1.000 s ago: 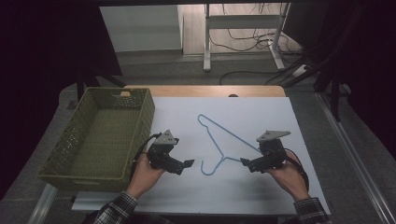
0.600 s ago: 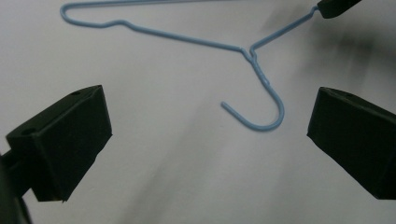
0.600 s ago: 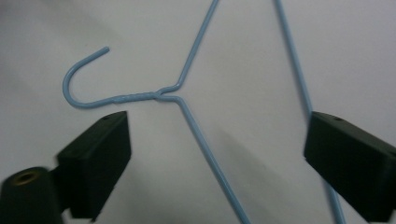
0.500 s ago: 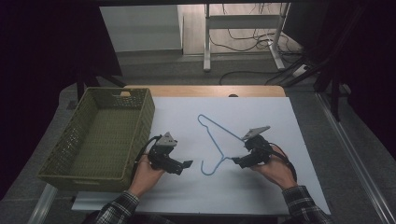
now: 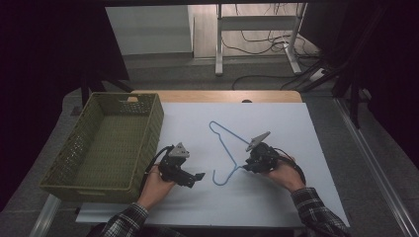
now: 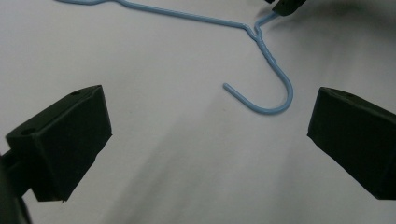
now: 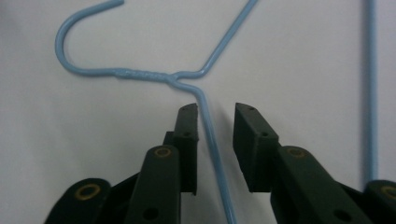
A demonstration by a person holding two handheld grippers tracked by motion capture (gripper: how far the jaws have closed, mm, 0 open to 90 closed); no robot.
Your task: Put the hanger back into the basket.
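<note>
1. High view: a blue wire hanger [image 5: 228, 152] is seen lying flat on the white table [image 5: 296, 128], right of the green basket [image 5: 106, 143]. The right gripper [image 5: 247, 167] is positioned at the hanger's neck; the left gripper [image 5: 199, 176] is held apart, near the hook.
2. Left gripper view: the jaws are spread wide and empty, with the hook ahead of them.
3. Right gripper view: the jaws are partly open, straddling one shoulder wire just below the twisted neck, not yet clamped. The thin wire could slip or pivot if the jaws are closed off-centre.
</note>
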